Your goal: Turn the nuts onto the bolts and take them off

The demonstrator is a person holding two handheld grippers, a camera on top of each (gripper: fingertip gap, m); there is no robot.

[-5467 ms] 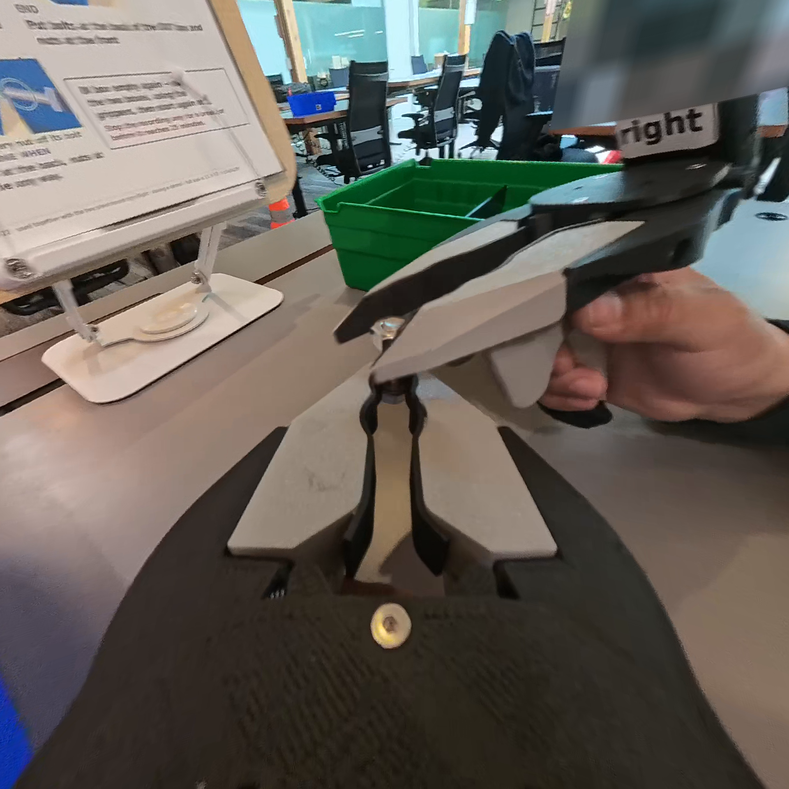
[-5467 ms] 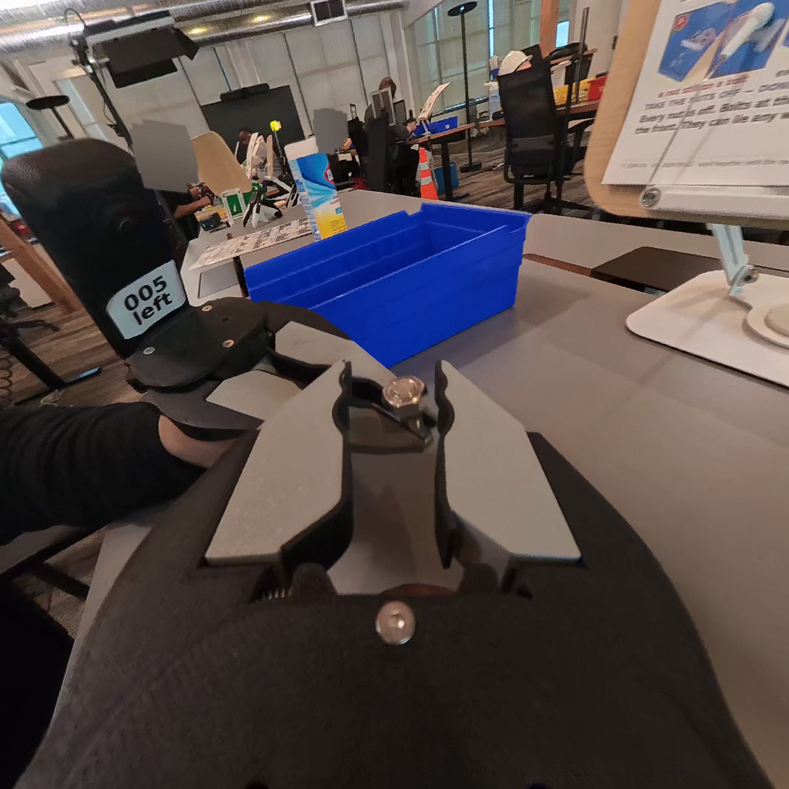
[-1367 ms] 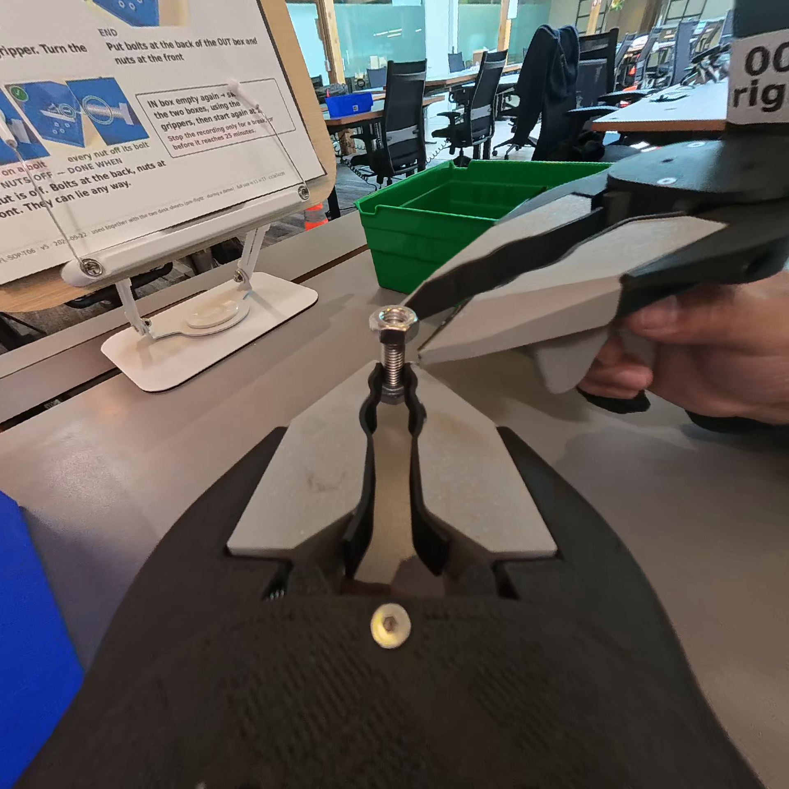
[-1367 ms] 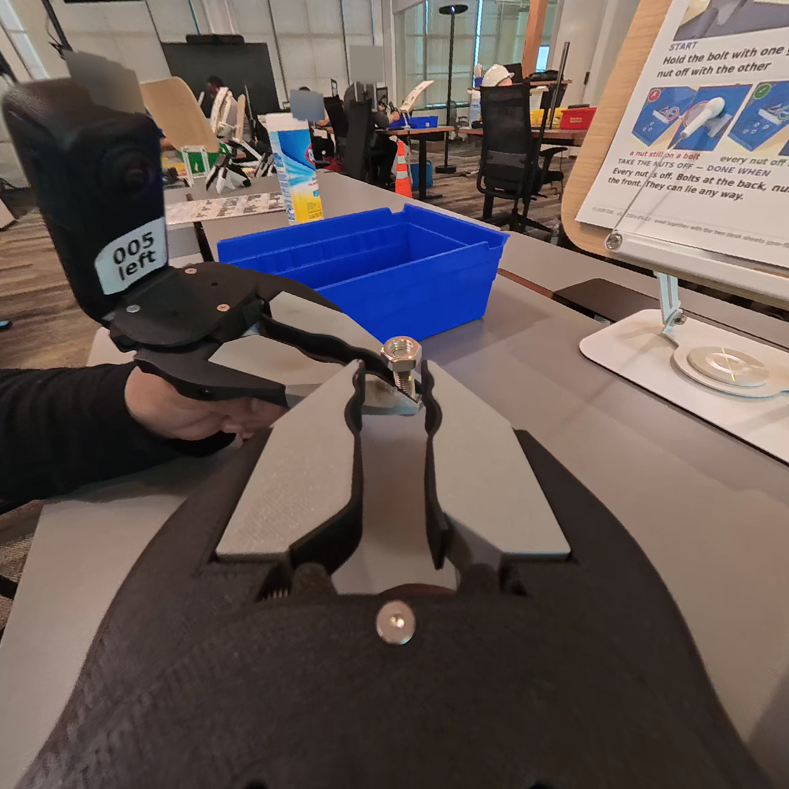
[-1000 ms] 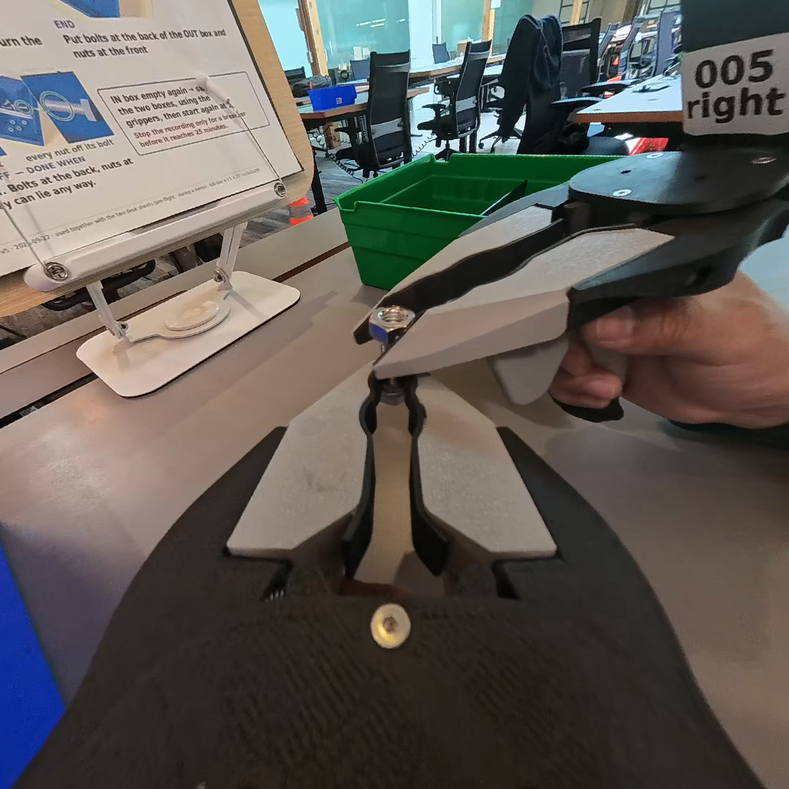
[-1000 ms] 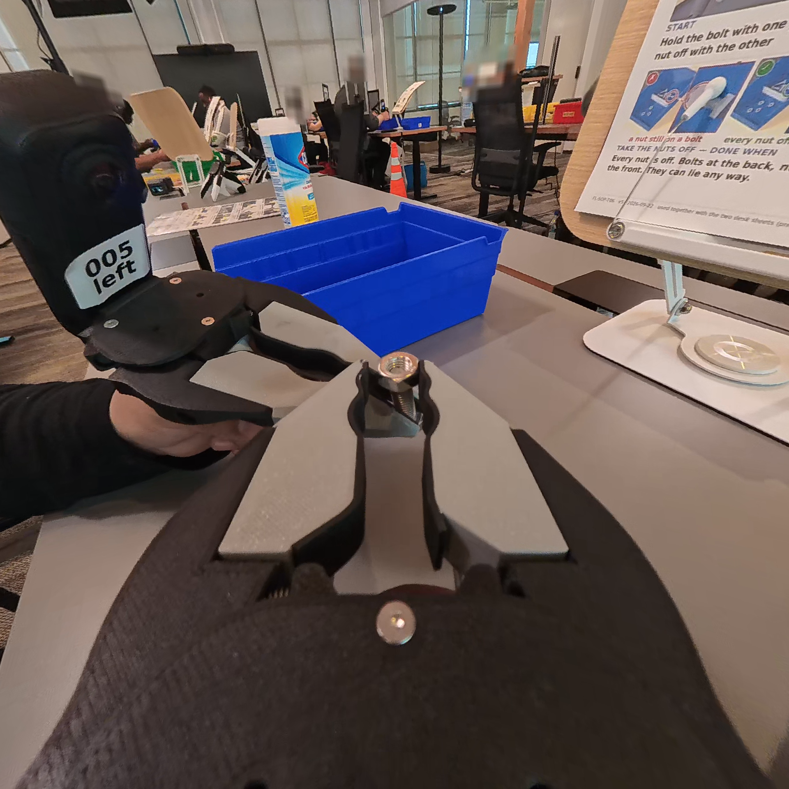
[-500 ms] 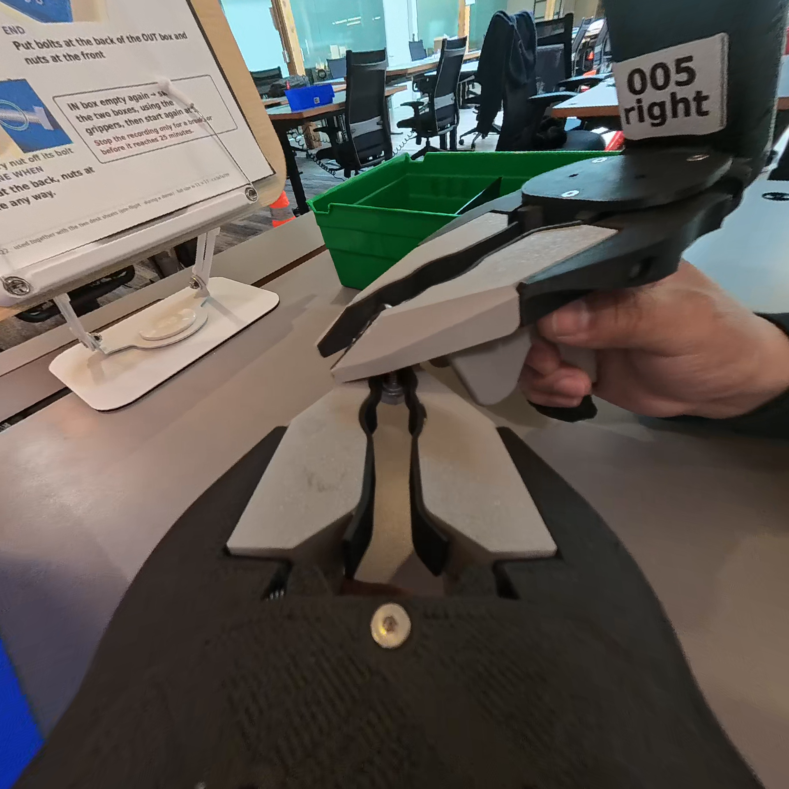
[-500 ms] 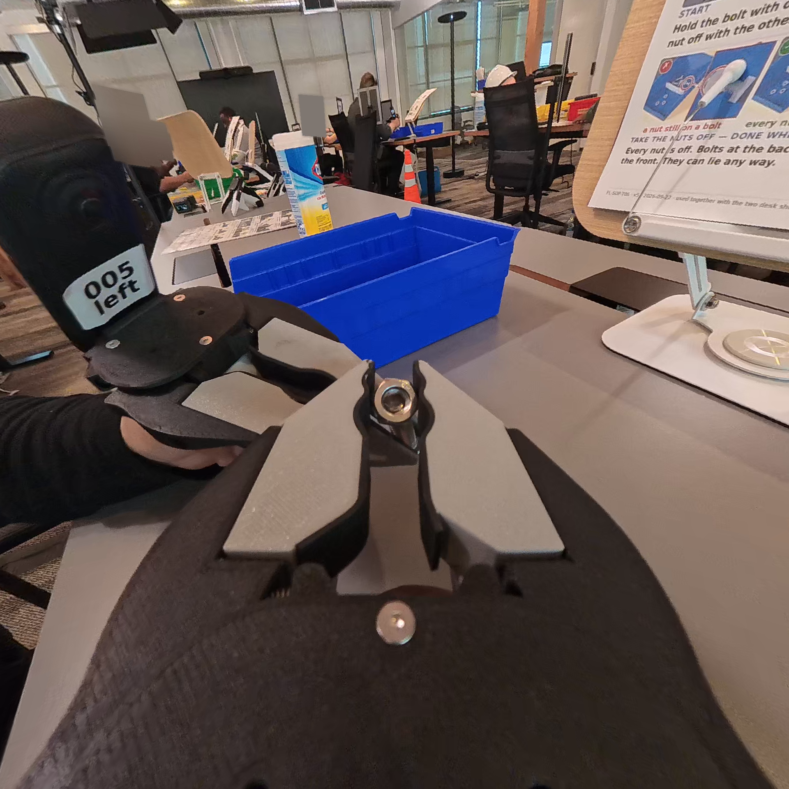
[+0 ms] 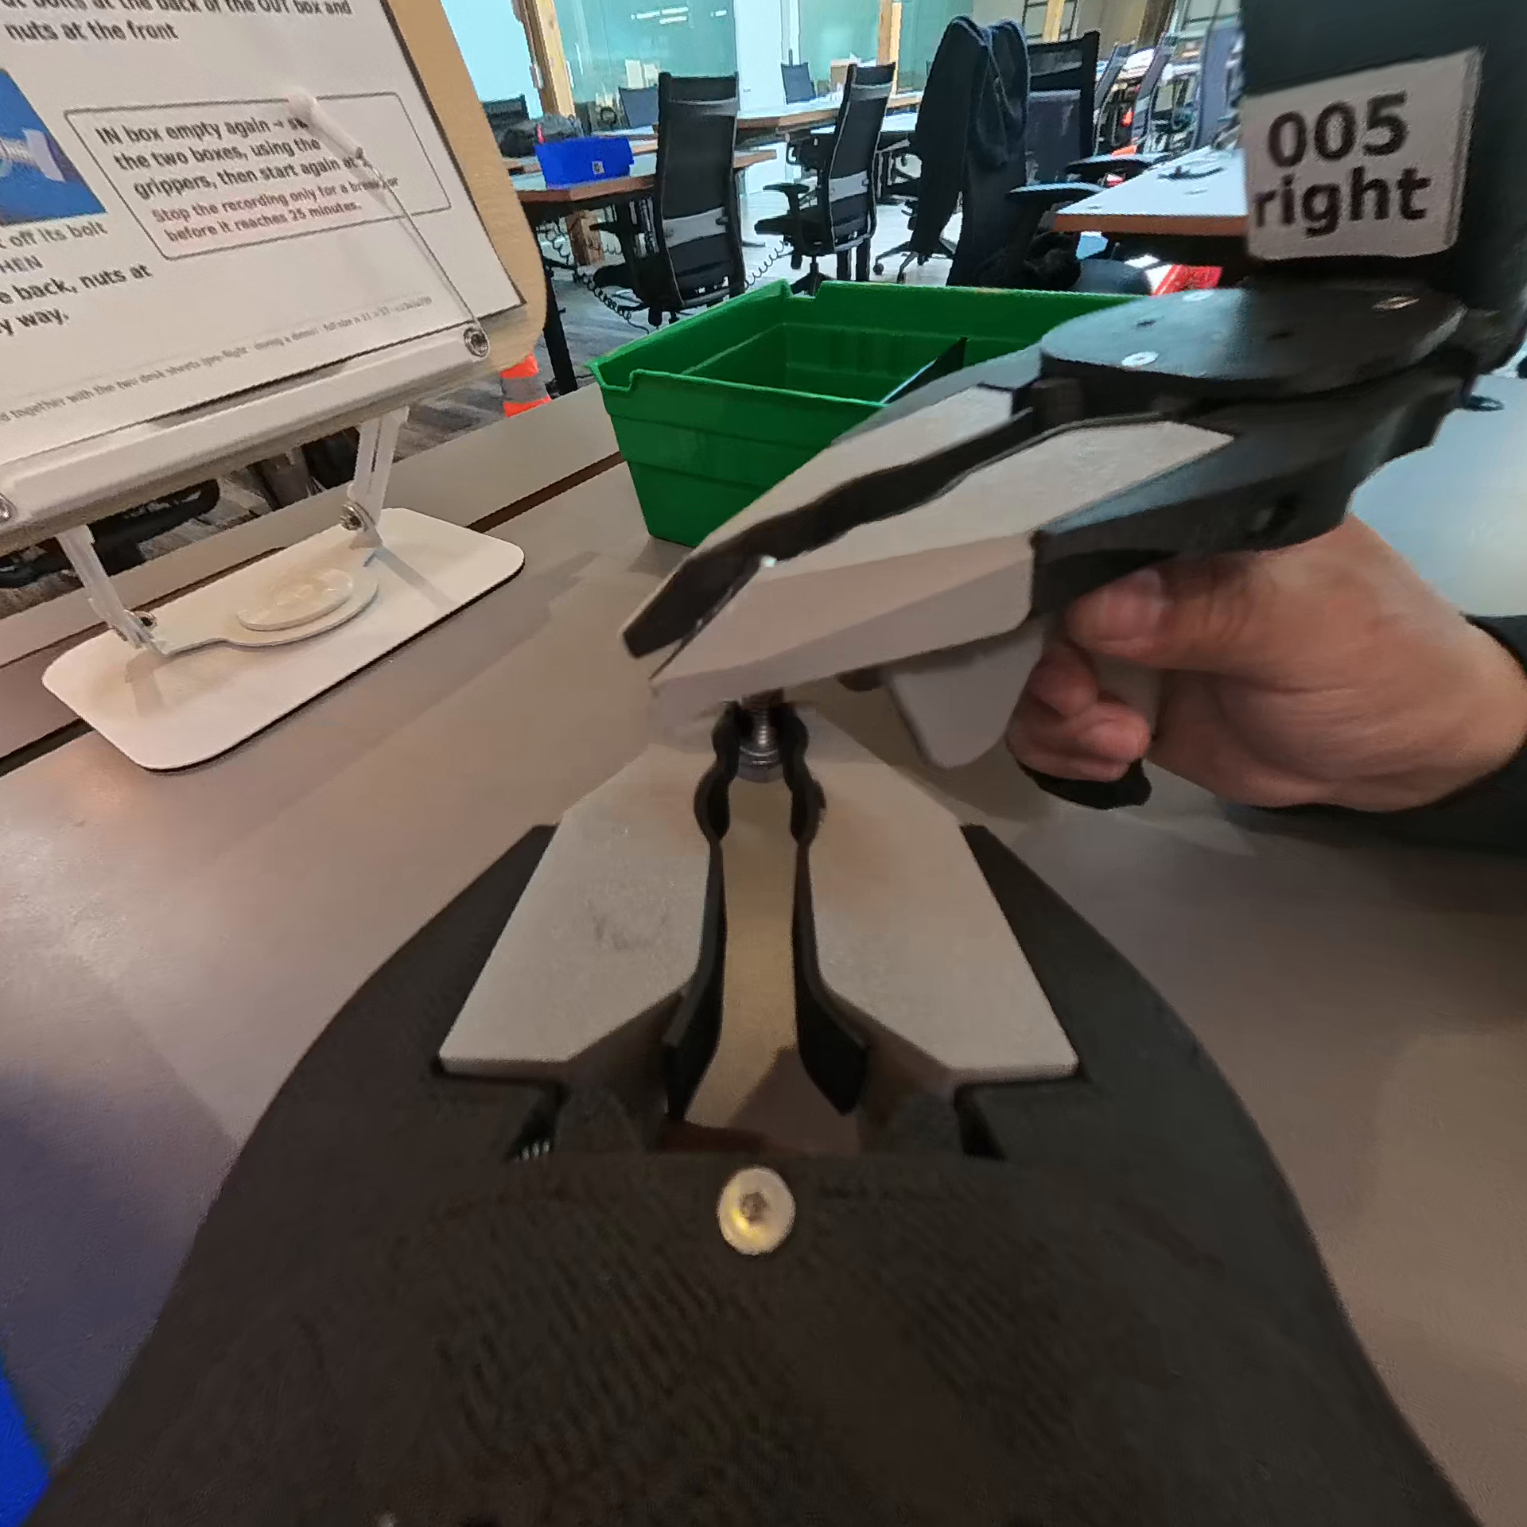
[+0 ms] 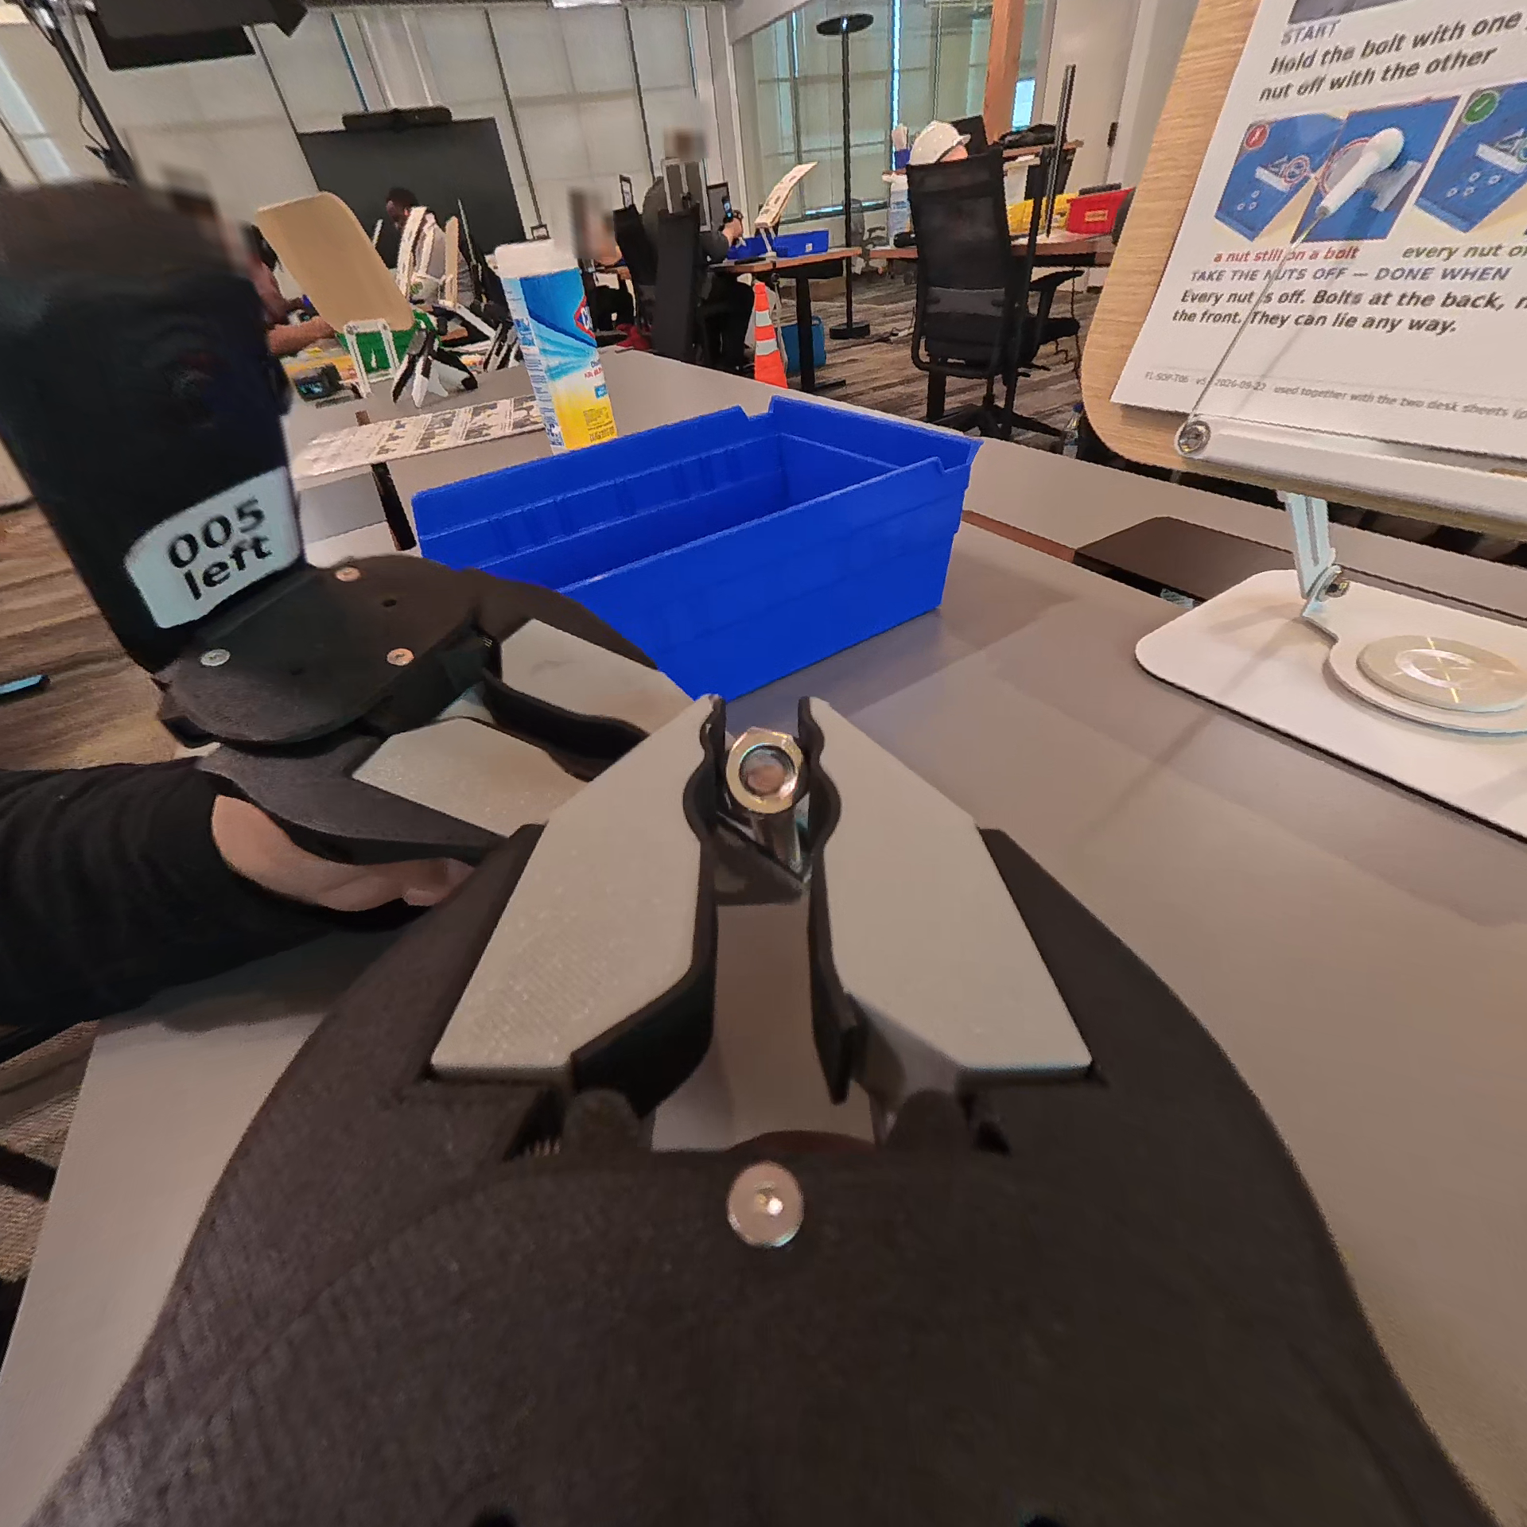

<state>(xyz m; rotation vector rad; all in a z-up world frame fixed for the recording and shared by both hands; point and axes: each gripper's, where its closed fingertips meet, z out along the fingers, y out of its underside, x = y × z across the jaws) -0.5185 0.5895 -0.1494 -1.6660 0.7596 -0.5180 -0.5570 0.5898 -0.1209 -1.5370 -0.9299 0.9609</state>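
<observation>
Over a grey desk, mid-frame, my left gripper (image 9: 756,764) clamps the bolt (image 9: 758,738) upright so my right gripper (image 10: 764,748), pinching the nut (image 10: 764,773), can turn it.

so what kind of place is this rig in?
Likely an open-plan office or lab used for data collection: rows of desks with office chairs, a grey table holding a blue bin and a green bin, and an instruction sheet on a stand.

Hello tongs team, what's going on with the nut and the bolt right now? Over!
Left tongs shut on bolt. Right tongs shut on nut, nut on bolt's top. Nothing in the way.
</observation>
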